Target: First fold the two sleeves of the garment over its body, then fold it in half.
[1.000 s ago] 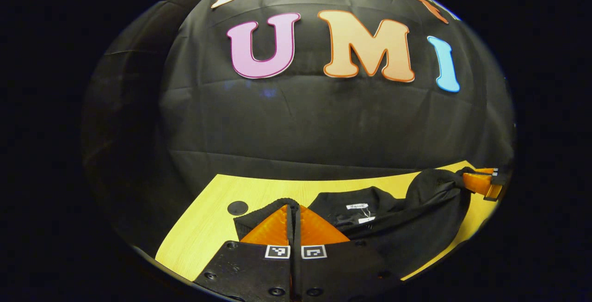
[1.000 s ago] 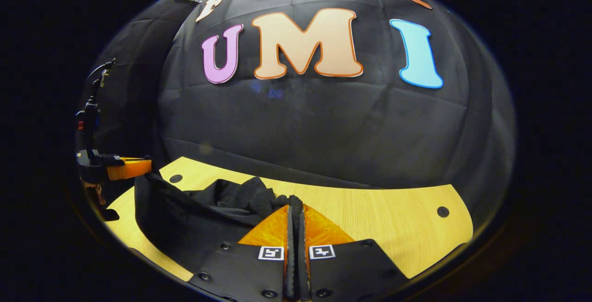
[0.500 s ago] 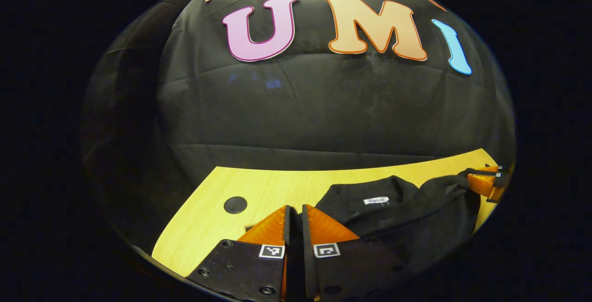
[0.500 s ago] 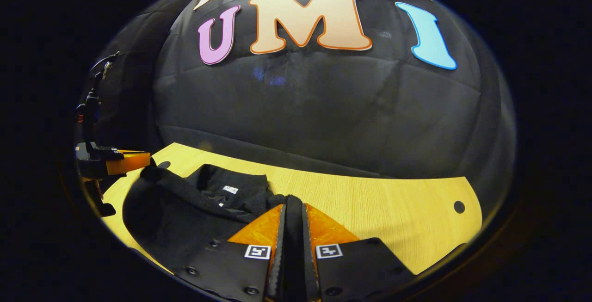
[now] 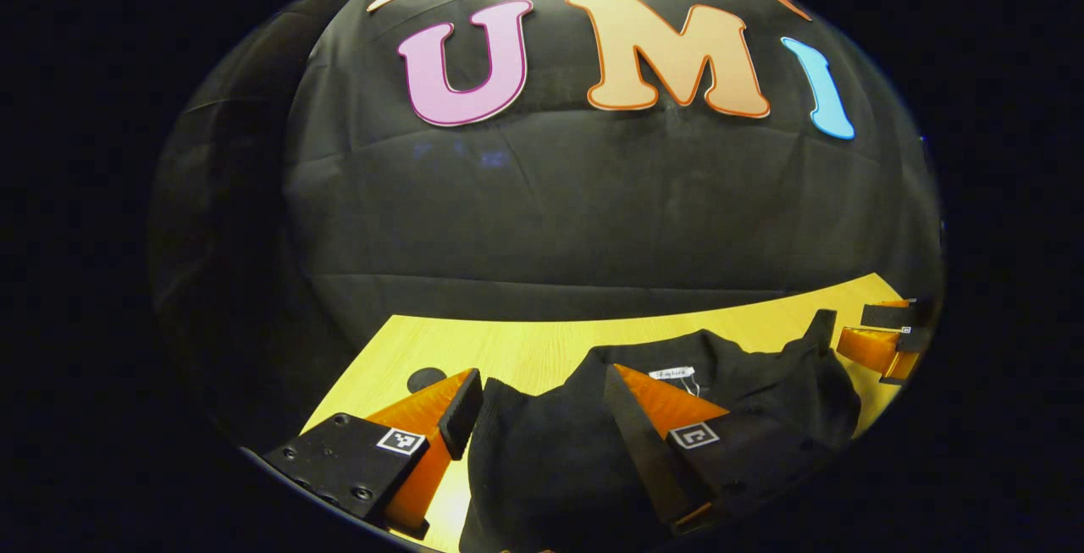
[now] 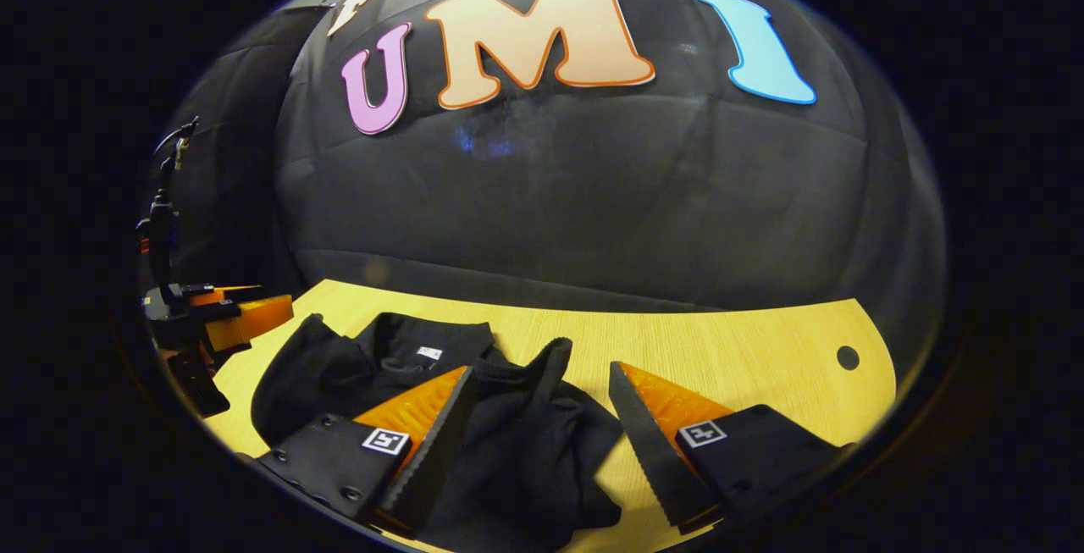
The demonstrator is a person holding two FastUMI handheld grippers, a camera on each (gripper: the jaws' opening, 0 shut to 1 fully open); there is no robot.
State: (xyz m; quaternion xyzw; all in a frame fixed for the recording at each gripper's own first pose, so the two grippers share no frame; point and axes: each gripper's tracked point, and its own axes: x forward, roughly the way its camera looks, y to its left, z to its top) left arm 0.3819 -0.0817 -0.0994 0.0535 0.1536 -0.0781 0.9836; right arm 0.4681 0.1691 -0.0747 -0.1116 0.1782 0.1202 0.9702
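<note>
Lying bunched on the yellow wooden counter point(image 6: 720, 350), black knit garment point(image 5: 542, 460) sits between both released hand-held grippers: left point(image 5: 538, 392), right point(image 6: 538, 388). Right gripper view adds a counter hole point(image 6: 847, 357).

The black garment point(image 5: 737, 384) lies bunched on the wooden table point(image 5: 508, 345), collar tag facing up, one ribbed cuff point(image 6: 550, 358) sticking up; the fold seems loose.

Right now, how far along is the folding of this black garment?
Done: the garment lies bunched in layers on the table, apparently folded over. In hand: nothing; left gripper and right gripper are both open. Left: perhaps tidying, since the fold looks rumpled.
</note>
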